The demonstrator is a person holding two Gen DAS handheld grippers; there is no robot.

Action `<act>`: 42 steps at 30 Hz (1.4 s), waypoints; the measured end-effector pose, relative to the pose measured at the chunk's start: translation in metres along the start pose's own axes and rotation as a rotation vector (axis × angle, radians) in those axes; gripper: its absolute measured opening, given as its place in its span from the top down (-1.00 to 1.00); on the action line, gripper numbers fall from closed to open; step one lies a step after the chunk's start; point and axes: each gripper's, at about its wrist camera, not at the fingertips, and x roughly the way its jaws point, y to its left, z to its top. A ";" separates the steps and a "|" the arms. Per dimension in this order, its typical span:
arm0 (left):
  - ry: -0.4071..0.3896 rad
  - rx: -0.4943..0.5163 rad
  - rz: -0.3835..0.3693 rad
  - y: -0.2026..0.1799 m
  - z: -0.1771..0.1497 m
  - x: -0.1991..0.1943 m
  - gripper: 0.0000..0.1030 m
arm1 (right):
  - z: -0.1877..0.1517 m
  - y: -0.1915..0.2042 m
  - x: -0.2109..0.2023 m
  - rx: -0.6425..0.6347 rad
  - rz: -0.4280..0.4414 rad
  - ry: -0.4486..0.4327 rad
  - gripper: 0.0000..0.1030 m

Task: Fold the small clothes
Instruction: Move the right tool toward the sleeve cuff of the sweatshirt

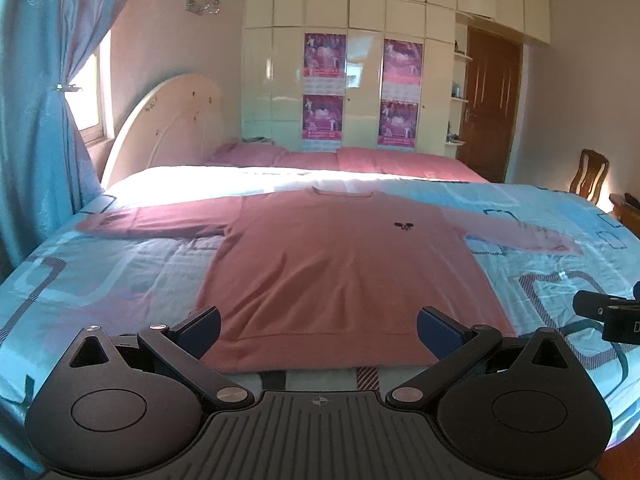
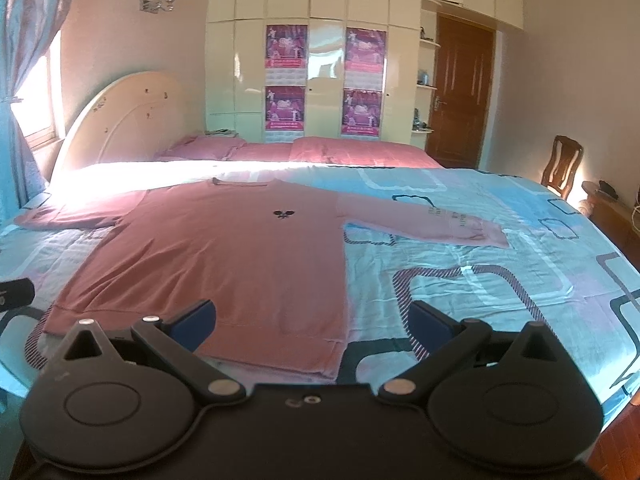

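Sweater (image 1: 340, 264): pink knit, spread flat on bed (image 1: 120, 280), sleeves out; ribbed hem nearest, just ahead of left tool (image 1: 318, 330), jaws wide, empty. Right tool (image 2: 312, 326): jaws wide, empty, over hem's right corner. Patterned blue quilt bare beyond either sleeve
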 end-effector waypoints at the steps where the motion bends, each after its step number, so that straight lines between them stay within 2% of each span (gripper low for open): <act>1: -0.001 -0.003 0.002 -0.002 0.002 0.005 -1.00 | 0.002 -0.003 0.004 0.005 -0.005 0.000 -0.98; 9: -0.028 -0.052 -0.003 -0.013 0.025 0.051 -1.00 | 0.019 -0.019 0.047 0.039 -0.054 0.007 -0.98; 11: -0.028 -0.051 0.021 -0.015 0.032 0.065 -1.00 | 0.025 -0.022 0.060 0.048 -0.070 0.009 -0.98; 13: -0.021 -0.025 0.028 -0.018 0.040 0.084 -1.00 | 0.030 -0.025 0.073 0.051 -0.085 0.006 -0.95; 17: 0.034 0.022 -0.010 -0.020 0.059 0.125 -1.00 | 0.045 -0.030 0.102 0.058 -0.115 -0.003 -0.83; 21: 0.027 0.040 -0.041 -0.020 0.076 0.158 -1.00 | 0.062 -0.034 0.127 0.084 -0.144 -0.020 -0.76; 24: -0.013 0.057 -0.078 -0.017 0.087 0.183 -1.00 | 0.073 -0.038 0.147 0.113 -0.173 -0.032 -0.58; 28: 0.000 0.040 -0.100 -0.015 0.098 0.217 -1.00 | 0.082 -0.048 0.172 0.136 -0.225 -0.029 -0.30; 34: 0.047 0.033 -0.123 -0.031 0.106 0.262 -1.00 | 0.093 -0.078 0.200 0.166 -0.296 -0.020 -0.24; 39: 0.063 0.031 -0.119 -0.051 0.109 0.290 -1.00 | 0.097 -0.121 0.232 0.215 -0.339 -0.006 -0.07; 42: 0.075 0.035 -0.087 -0.063 0.112 0.306 -1.00 | 0.098 -0.154 0.254 0.265 -0.361 0.000 0.09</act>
